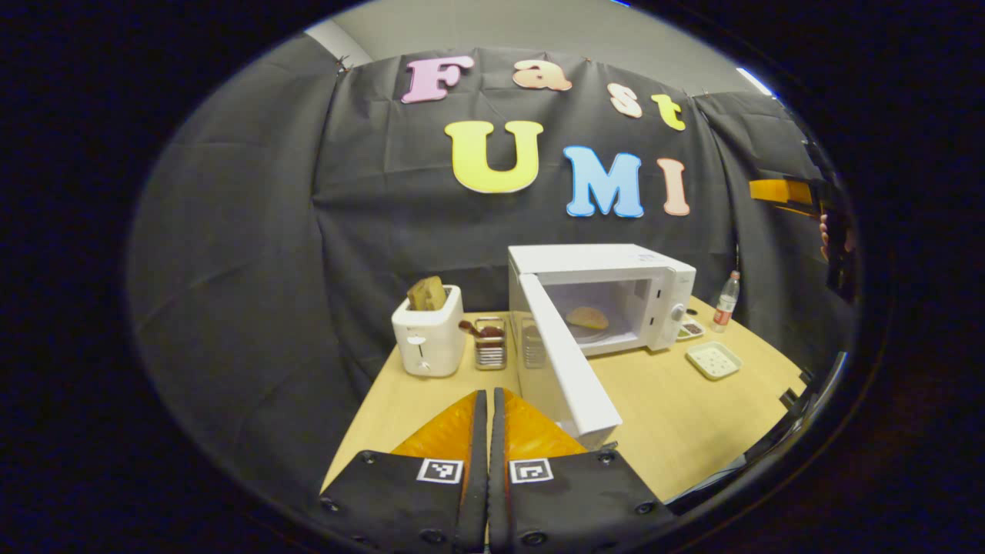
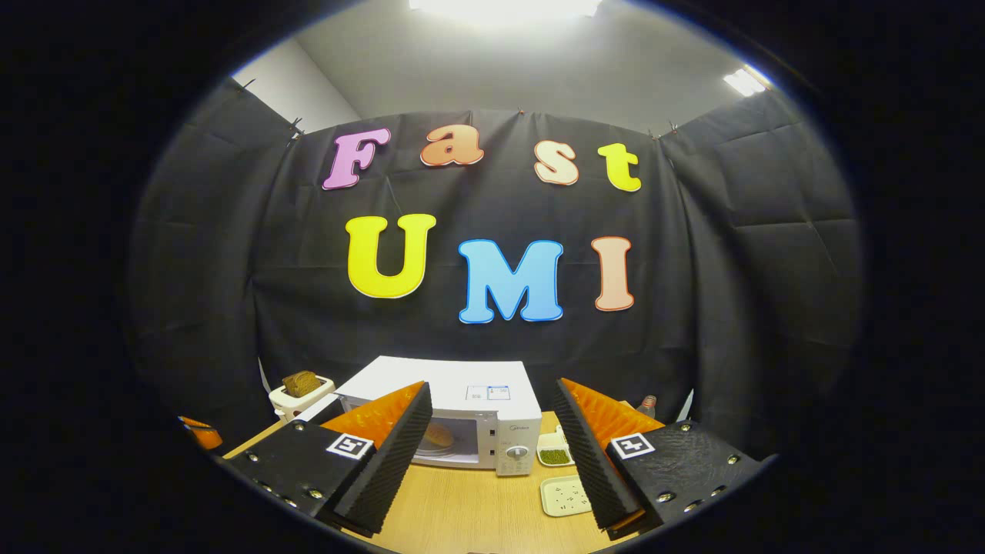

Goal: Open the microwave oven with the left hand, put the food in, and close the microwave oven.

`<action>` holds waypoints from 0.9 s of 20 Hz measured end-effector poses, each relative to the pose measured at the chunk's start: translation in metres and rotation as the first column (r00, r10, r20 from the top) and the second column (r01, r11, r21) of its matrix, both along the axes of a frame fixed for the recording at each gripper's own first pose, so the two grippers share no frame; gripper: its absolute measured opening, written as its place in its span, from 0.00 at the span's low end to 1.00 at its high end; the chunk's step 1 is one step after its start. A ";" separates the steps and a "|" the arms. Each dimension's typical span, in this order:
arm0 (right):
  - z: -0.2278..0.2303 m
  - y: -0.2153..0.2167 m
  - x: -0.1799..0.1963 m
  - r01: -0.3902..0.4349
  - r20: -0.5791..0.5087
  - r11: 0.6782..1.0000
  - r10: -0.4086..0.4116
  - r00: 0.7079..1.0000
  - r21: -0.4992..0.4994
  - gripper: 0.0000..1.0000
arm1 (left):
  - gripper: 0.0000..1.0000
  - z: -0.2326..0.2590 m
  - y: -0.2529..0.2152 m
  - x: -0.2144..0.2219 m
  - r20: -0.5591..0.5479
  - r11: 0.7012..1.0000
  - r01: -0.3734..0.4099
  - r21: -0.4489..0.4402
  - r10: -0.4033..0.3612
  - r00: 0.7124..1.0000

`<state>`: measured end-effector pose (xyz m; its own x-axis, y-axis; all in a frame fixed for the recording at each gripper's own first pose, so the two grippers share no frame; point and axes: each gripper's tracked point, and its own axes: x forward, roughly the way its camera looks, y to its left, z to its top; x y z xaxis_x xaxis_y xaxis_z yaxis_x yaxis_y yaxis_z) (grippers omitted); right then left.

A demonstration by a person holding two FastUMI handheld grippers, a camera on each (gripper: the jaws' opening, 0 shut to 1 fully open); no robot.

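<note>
sitting in the open microwave, food (left claw closed, right claw spread).

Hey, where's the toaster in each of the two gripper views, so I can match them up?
Left gripper view: the toaster stands left of centre on the table, left of the open microwave.
Right gripper view: the toaster is at lower left, partly behind the microwave.
Shared landmark: the microwave, with the food inside.
</note>
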<state>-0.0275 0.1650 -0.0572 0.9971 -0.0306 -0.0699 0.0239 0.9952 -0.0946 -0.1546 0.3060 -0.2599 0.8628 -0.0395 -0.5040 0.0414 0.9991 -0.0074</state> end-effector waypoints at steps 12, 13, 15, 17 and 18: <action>0.005 -0.014 -0.003 0.029 0.012 1.000 -0.029 1.000 0.007 0.96 | 0.08 -0.012 -0.058 -0.012 -0.049 0.987 0.145 -0.076 -0.149 0.988; 0.004 -0.016 -0.004 0.033 0.011 0.999 -0.033 0.999 0.012 0.96 | 0.08 -0.012 -0.067 -0.012 -0.052 0.983 0.164 -0.082 -0.168 0.984; 0.002 -0.020 -0.004 0.033 0.006 0.999 -0.033 0.999 0.017 0.96 | 0.07 -0.015 -0.088 -0.013 -0.060 0.973 0.210 -0.097 -0.216 0.974; 0.002 -0.026 -0.005 0.035 0.004 0.999 -0.035 0.999 0.013 0.96 | 0.00 -0.015 -0.106 -0.011 -0.061 0.964 0.246 -0.101 -0.253 0.966; 0.003 -0.029 -0.004 0.036 0.004 0.999 -0.037 0.999 0.013 0.96 | 0.00 -0.015 -0.115 -0.007 -0.060 0.960 0.261 -0.101 -0.268 0.962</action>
<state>-0.0319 0.1361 -0.0542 0.9956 -0.0661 -0.0664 0.0606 0.9948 -0.0815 -0.1620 0.1909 -0.2753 0.7768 -0.3101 -0.5481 0.3002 0.9475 -0.1106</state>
